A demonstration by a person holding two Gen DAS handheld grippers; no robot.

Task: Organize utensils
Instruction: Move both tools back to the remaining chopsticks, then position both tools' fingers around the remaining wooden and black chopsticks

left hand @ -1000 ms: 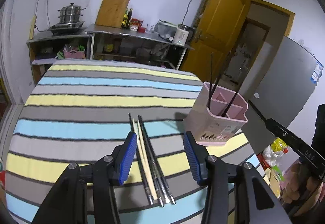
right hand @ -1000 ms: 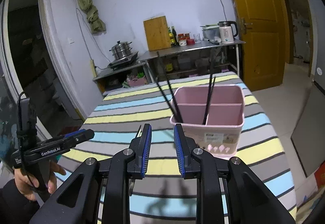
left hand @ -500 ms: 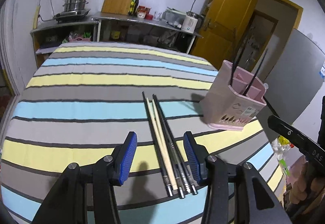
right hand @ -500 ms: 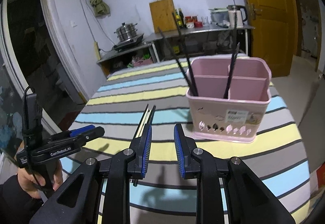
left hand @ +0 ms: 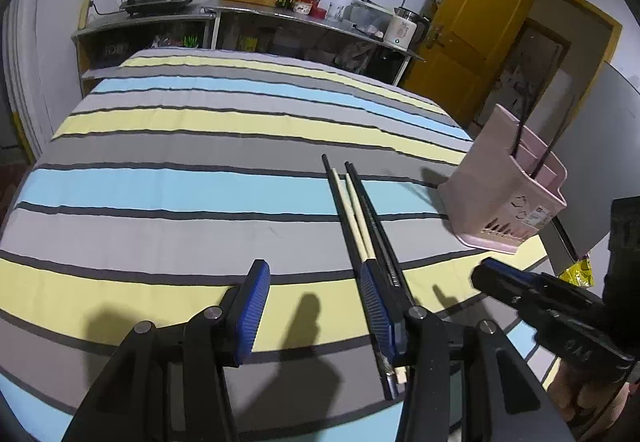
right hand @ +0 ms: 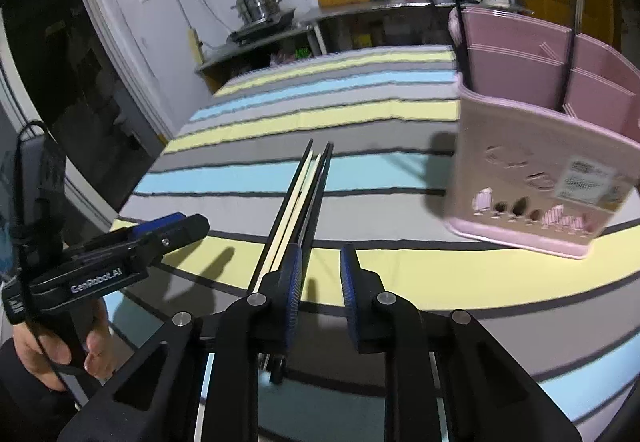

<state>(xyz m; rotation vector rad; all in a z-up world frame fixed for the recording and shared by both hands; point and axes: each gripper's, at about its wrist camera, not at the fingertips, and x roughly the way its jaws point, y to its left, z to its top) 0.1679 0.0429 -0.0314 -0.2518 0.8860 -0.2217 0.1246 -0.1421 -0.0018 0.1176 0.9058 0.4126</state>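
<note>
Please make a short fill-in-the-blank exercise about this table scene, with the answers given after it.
1. The chopsticks lie on a ____ cloth.
2. The holder is ____ in colour.
3. A wooden ____ leans on the wall behind the counter.
4. The pale chopsticks lie ____ the black ones.

Answers: striped; pink; board; between

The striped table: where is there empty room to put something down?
Most of the striped cloth is bare: everything left of the chopsticks and the far end toward the shelves. It is crowded between the chopsticks and the pink holder, near both claws.
</note>
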